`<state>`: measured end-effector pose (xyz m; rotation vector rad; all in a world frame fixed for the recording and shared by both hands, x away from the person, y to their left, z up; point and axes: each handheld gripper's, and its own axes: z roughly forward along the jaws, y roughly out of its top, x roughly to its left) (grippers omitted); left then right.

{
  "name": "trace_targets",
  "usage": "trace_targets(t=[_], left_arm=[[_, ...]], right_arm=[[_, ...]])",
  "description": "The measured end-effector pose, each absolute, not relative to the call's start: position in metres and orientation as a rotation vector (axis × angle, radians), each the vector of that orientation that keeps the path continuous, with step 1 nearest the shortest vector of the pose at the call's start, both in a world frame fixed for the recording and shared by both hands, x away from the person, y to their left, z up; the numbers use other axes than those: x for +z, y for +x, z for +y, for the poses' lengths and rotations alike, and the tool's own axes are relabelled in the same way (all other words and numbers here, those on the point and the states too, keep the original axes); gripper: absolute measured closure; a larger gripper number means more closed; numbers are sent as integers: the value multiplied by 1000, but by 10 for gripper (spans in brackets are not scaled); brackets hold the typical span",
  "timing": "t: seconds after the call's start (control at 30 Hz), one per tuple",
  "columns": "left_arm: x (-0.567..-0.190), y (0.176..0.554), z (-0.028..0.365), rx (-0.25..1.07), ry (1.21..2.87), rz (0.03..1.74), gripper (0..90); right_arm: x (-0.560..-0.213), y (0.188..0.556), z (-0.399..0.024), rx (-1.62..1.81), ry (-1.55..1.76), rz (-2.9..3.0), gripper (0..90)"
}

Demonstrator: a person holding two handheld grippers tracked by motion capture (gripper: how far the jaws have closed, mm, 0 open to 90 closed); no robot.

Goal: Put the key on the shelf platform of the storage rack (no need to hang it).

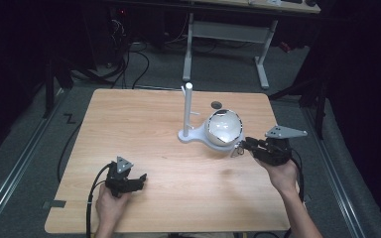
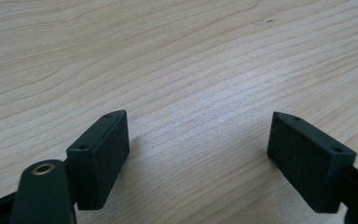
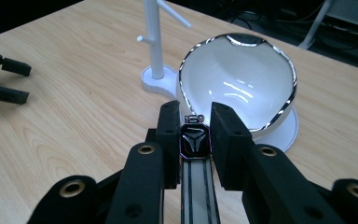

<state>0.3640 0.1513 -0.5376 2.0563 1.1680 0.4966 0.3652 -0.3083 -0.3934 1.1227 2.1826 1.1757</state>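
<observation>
My right gripper (image 1: 242, 145) (image 3: 193, 116) is shut on a watch (image 3: 195, 143) with a black angular face; its pale strap with dark edges runs back between the jaws. The watch (image 1: 237, 148) hangs just in front of a white bowl (image 1: 223, 127) (image 3: 235, 88) with a shiny rim. The bowl rests on the base of a white stand whose upright post (image 1: 187, 111) (image 3: 153, 39) has small side pegs. My left gripper (image 1: 141, 179) (image 2: 198, 140) is open low over the bare wood at the near left, nothing between its pads. It also appears far off as the left gripper (image 3: 4, 79).
The wooden table (image 1: 144, 124) has a small dark disc (image 1: 217, 104) near its far edge behind the bowl. Cables trail from both grippers off the near edge. Beyond the table stand a desk frame (image 1: 228, 34) and floor cables.
</observation>
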Motion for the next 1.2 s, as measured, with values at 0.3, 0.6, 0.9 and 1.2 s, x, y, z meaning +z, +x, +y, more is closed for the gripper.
trace_targets(t=[0.3,0.6,0.9,1.2], left_arm=[[-538,364,151,495,2057,1168,210],[-538,364,151,495,2057,1168,210],[-538,364,151,494,2057,1167,211],[-538,364,152,494,2057,1167,211]], right_arm=[[-382,377,-309,1182,1119,2181,746],[-377,388,-305,1186,1130,2172,747],[-372,400,-300,1180,1129,2167,746],[-370,414,-294,1153,1135,2167,747]])
